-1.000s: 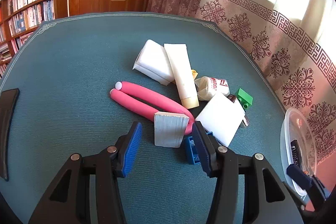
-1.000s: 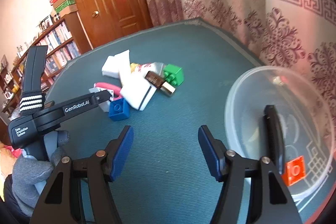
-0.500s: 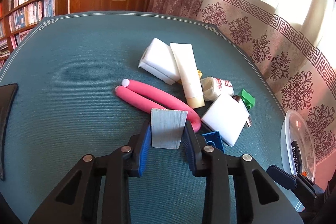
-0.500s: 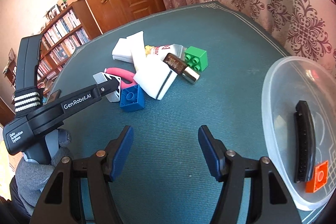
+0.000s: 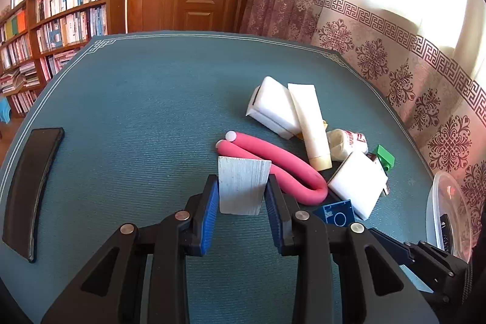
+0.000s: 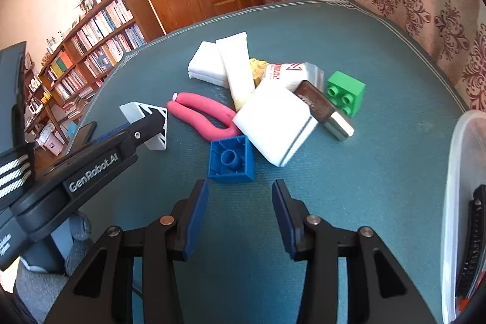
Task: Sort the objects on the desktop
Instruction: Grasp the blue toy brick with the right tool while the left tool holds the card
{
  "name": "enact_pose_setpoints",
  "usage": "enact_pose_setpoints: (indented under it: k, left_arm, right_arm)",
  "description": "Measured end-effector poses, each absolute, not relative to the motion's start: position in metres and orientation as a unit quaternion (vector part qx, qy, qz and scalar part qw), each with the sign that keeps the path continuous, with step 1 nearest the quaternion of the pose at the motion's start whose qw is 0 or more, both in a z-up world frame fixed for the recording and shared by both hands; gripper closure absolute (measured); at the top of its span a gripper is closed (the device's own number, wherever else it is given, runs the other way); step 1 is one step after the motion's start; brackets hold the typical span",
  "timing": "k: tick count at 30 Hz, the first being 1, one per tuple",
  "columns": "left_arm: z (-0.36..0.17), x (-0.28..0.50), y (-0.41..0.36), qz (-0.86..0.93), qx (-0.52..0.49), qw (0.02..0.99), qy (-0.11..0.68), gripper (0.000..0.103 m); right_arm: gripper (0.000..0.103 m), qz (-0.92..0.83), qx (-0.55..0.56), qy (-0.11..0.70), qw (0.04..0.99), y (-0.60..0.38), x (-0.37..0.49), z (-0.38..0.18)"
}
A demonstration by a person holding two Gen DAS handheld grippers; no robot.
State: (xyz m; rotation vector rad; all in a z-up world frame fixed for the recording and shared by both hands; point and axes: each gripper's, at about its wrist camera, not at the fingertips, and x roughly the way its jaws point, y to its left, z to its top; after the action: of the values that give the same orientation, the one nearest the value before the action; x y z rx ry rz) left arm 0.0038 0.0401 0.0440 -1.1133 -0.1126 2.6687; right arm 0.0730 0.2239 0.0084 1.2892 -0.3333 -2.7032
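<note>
My left gripper is shut on a grey-white wedge block, its blue pads pressing both sides. In the right wrist view the same wedge block sits at the tip of the left gripper, left of the pink foam curler. My right gripper hovers just short of an upturned blue brick; its jaws are closing with nothing between them. Behind lie a white sponge block, a cream tube, a green brick and a printed sachet.
A clear plastic container at the right edge holds a black comb. A brown and silver object leans by the green brick. A second white sponge lies further back. A black flat strip lies at the table's left.
The left gripper closed on the wedge block and drew it off the pink curler. The right gripper swung from the container toward the blue brick, and its jaws have narrowed.
</note>
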Motion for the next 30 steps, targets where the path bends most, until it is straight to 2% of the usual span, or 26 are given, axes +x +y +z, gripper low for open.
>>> enact_pose_setpoints:
  k: [17, 19, 30]
  left_arm:
    - [0.032, -0.002, 0.034, 0.906, -0.401, 0.122, -0.049, 0.070]
    - [0.032, -0.001, 0.036, 0.907, -0.401, 0.124, -0.046, 0.070]
    - [0.032, -0.001, 0.036, 0.907, -0.401, 0.125, -0.042, 0.070]
  right_arm:
    - [0.055, -0.895, 0.431, -0.102, 0.052, 0.215, 0.051, 0.002]
    - [0.065, -0.896, 0.431, -0.094, 0.052, 0.213, 0.052, 0.003]
    - [0.065, -0.900, 0.423, -0.093, 0.048, 0.224, 0.079, 0.010]
